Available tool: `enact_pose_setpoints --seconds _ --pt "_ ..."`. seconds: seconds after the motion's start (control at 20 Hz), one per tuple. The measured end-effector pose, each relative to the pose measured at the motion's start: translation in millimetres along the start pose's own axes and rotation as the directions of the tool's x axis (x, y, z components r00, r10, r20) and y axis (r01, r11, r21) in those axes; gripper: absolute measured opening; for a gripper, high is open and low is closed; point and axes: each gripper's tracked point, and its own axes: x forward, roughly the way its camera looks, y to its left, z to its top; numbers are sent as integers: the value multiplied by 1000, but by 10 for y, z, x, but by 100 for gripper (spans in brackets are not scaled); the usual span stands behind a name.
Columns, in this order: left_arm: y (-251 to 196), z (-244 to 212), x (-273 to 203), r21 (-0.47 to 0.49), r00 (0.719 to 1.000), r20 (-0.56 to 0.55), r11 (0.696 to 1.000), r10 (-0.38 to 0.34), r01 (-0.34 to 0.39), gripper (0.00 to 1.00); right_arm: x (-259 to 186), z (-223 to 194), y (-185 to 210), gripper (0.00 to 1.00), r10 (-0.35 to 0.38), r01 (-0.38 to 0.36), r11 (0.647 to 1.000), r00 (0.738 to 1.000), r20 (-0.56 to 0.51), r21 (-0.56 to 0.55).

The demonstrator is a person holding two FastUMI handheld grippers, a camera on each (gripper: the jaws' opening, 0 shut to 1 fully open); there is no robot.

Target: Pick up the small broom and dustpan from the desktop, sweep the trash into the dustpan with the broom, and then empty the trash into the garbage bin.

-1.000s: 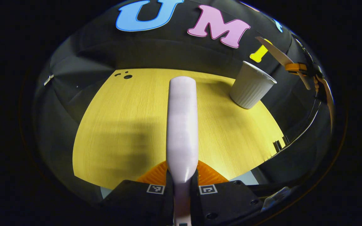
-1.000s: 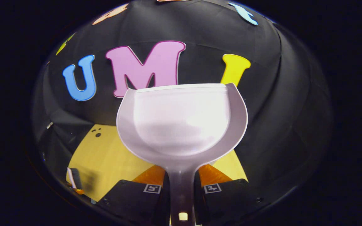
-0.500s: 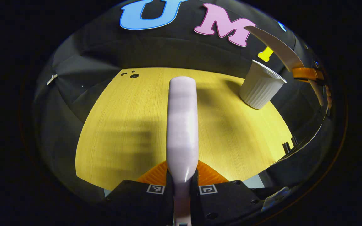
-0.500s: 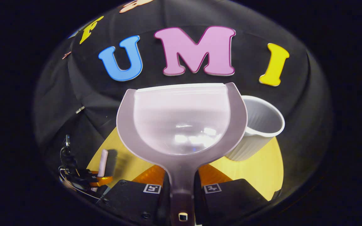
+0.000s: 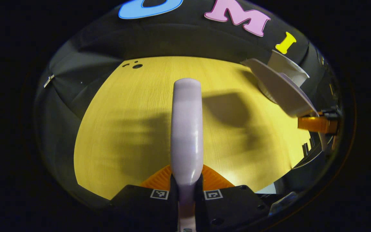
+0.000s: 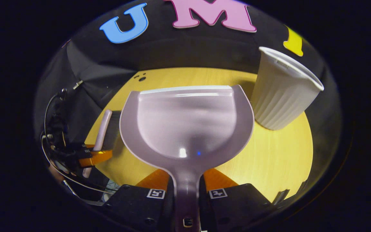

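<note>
I am holding the broom [image 5: 186, 129] in the left tongs [image 5: 186, 190]; both fingers are pressing on its pale handle, which is running straight ahead along the tongs' own line, above the yellow desk [image 5: 124, 129]; I cannot make out its bristles from here.

The right tongs [image 6: 187, 193] are closed on the stem of the dustpan [image 6: 185, 125]; the pan is spreading forward and away from the fingers, its open lip at the far end, its long axis in line with the tongs; its tray is looking bare, no trash that I can see in it.

The garbage bin [image 6: 282, 93], a white ribbed cup-shaped one, is standing upright on the desk just right of the pan's front corner and a little beyond it; in the left gripper view the pan [image 5: 282, 90] is hanging in front of the bin [image 5: 288, 66], overlapping it; whether they are touching I cannot tell.

I am judging the right hand to be the nearer one to the bin; the coming move is turning on that lip-to-rim offset, right and slightly forward.

No trash is showing on the desk.
</note>
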Motion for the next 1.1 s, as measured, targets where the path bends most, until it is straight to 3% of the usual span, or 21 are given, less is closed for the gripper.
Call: enact_pose_setpoints --seconds 0.25,0.4,0.45,0.5,0.65,0.9,0.95,1.0,1.1 --pt "17 -46 330 21 996 -88 1000 19 -17 25 361 -564 -130 38 -42 49 997 991 -128 53" --pt "107 -112 434 77 988 -146 996 55 -44 25 455 -729 -172 34 -60 73 995 983 -173 70" --pt "119 -152 457 88 983 -172 995 69 -54 25 468 -747 -176 31 -66 82 993 981 -182 82" --pt "141 -200 483 96 978 -192 993 84 -66 25 465 -739 -172 38 -75 91 992 980 -186 82" --pt "159 -194 481 120 974 -199 989 107 -85 27 443 -754 -197 35 -100 110 993 977 -190 41" --pt "175 -156 469 133 973 -196 986 122 -97 31 496 -737 -98 41 -59 80 992 978 -200 95" --pt "136 -118 435 121 979 -175 989 108 -88 37 491 -729 -87 35 -48 70 992 979 -198 105" --pt "94 -103 396 107 984 -155 992 87 -71 36 478 -745 -47 45 -29 54 991 980 -195 120" --pt "53 -33 293 87 990 -124 995 67 -56 77 412 -653 -51 80 -37 59 989 986 -164 134"
